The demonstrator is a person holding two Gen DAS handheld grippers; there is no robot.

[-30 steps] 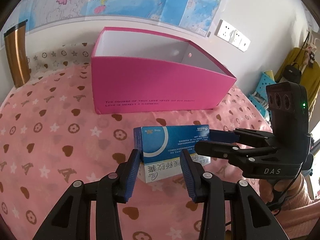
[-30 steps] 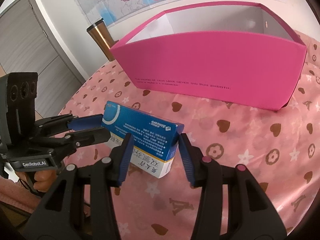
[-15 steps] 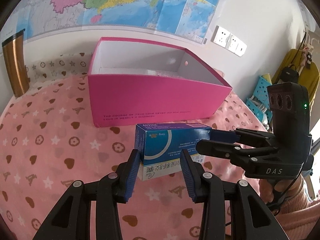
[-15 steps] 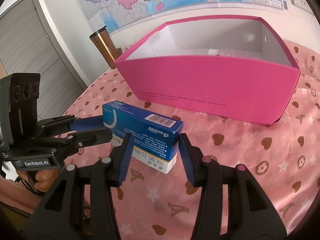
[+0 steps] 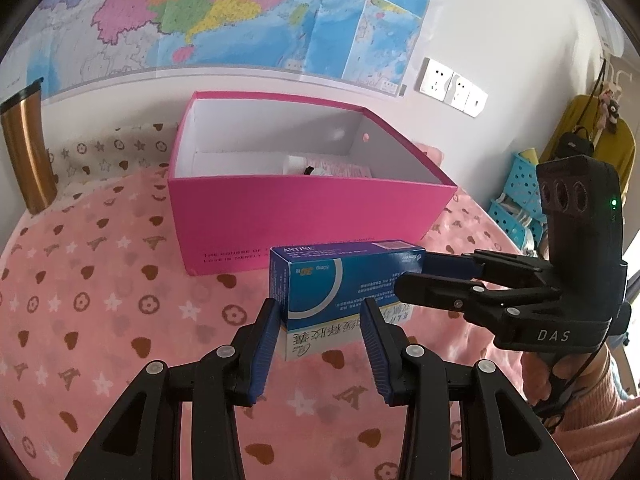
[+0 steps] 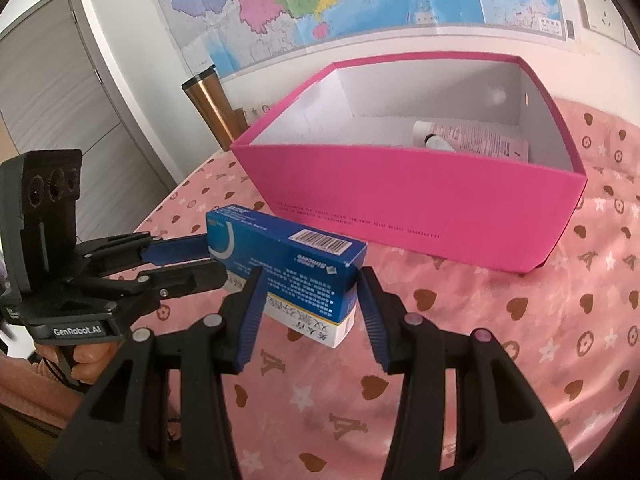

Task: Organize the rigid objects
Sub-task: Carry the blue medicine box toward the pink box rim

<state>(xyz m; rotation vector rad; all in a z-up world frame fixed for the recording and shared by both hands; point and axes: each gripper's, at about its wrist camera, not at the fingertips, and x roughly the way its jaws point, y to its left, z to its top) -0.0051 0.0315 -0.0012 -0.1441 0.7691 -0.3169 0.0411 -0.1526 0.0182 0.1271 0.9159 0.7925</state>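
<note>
Seen along the left gripper (image 5: 320, 322), the long blue-and-white cardboard medicine box (image 5: 340, 288) hangs in front of the open pink cardboard storage box (image 5: 308, 216), clear of the pink heart-and-star printed tablecloth (image 5: 100, 300). The left gripper's blue pads pinch the near end of the medicine box. The right gripper (image 5: 404, 276) reaches in from the right and clamps its far end. Inside the pink box lie a white tube (image 5: 296, 166) and a pale pink packet (image 5: 344, 169).

Seen along the right gripper (image 6: 310, 298), its ribbed pads squeeze the medicine box (image 6: 288, 264) on both sides, just in front of the pink box (image 6: 420, 200). The left gripper (image 6: 212, 260) grips the opposite end. A copper-coloured metal tumbler (image 6: 208, 108) stands left of the pink box.
</note>
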